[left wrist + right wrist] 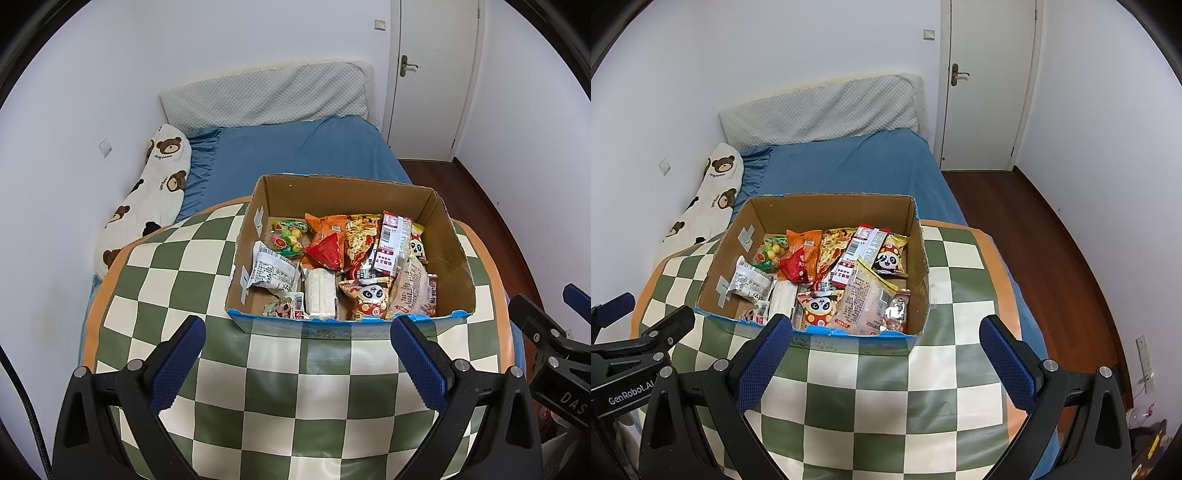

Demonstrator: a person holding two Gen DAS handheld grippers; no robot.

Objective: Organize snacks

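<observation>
Both tongs (297,336) (885,334) spread, empty, near box (456,258) front edge.

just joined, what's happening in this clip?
Snack sorting, nothing in hand yet. A cardboard box full of snack packets sits on a green checkered cloth laid over a blue bed. The left hand-held gripper and right hand-held gripper are both open and empty, hovering side by side short of the box's near edge. No packet lies outside the box.

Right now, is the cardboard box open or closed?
Open: the cardboard box has no lid or flaps over it, and snack packets show inside.
</observation>
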